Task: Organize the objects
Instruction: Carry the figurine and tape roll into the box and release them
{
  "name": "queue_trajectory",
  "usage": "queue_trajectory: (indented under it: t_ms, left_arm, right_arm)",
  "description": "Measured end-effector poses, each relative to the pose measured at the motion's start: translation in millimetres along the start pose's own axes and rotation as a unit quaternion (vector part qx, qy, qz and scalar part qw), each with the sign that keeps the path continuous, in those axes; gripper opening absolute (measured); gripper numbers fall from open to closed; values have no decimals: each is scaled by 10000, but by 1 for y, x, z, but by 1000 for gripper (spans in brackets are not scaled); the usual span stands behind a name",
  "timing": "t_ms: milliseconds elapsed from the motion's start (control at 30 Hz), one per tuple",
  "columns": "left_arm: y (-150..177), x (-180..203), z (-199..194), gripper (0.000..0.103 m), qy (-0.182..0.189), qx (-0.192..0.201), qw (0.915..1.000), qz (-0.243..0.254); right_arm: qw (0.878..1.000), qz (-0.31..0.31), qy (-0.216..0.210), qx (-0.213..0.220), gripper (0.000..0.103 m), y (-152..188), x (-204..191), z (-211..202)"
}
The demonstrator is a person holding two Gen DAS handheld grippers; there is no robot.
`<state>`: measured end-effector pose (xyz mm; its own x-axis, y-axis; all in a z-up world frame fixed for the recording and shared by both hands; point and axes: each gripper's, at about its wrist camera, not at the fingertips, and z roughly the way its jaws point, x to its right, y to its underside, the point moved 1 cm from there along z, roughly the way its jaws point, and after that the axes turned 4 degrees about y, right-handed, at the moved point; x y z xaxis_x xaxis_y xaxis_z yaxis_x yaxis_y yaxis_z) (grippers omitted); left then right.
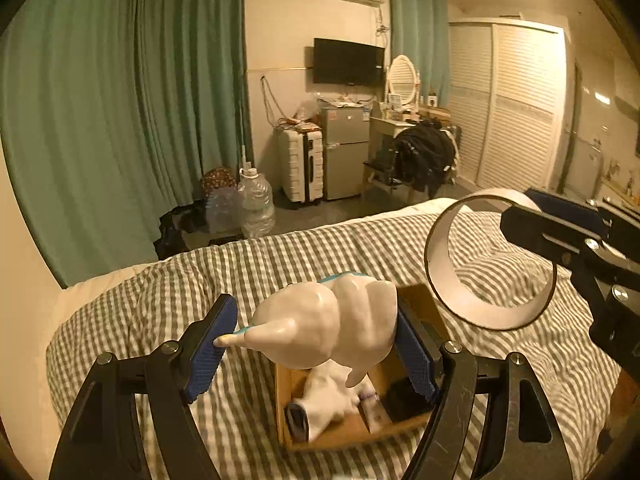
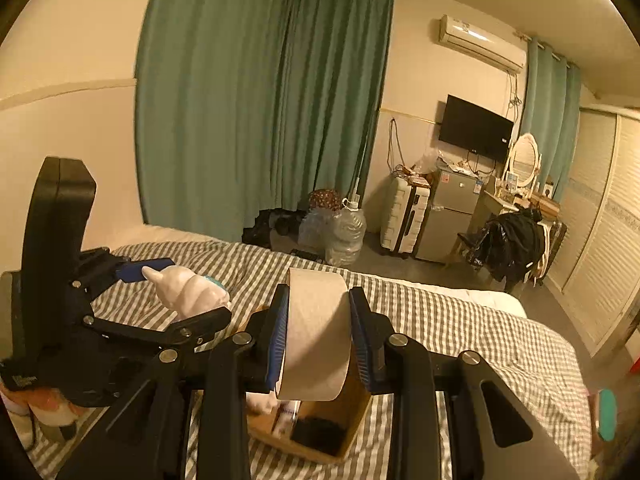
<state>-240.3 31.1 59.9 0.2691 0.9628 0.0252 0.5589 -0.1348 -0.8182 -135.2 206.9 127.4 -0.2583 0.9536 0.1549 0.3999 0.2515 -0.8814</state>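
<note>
My left gripper (image 1: 314, 340) is shut on a white snowman-like figurine (image 1: 328, 324) and holds it above an open cardboard box (image 1: 332, 436) on the bed. The box holds a white sock, a small white packet and a black item. My right gripper (image 2: 318, 328) is shut on a roll of tape (image 2: 316, 332), held above the same box (image 2: 320, 440). In the left wrist view the tape roll (image 1: 490, 260) hangs at the right in the right gripper (image 1: 560, 224). In the right wrist view the left gripper (image 2: 176, 292) with the figurine (image 2: 188, 290) is at the left.
The bed has a grey-and-white checked duvet (image 1: 248, 264). Beyond its far edge stand water jugs (image 1: 256, 204), a white suitcase (image 1: 300, 164), a small fridge (image 1: 346, 152) and a chair with dark clothes (image 1: 424, 156). Green curtains (image 1: 120, 100) hang at the left. A teal object (image 2: 606, 414) lies at the right.
</note>
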Motion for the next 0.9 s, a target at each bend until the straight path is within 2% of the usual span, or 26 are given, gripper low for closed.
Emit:
queue_trajectory:
  t_ms: [267,467,533,767,900]
  left_arm:
    - [4,-7,75,78,-35,-68,9996,-260]
    - [48,-2,130,78,207,-705,9972,-120]
    - [59,3,141,78,387,-892,9952,-62]
    - [79,16,154,78,335,-1135,9929,115]
    - [93,19,158,78,91,-1213,9923,244]
  right_arm:
    - [9990,349,16,-267,29,9,23,91]
    - [9956,540,-68,-765,29,54,26,150]
    - [9933,533,-84,-1017,29,71,27,167]
    - [9865,682,-204,-1471,29,104,33,193]
    - [9818,892,-296,-1650,29,119,39,198]
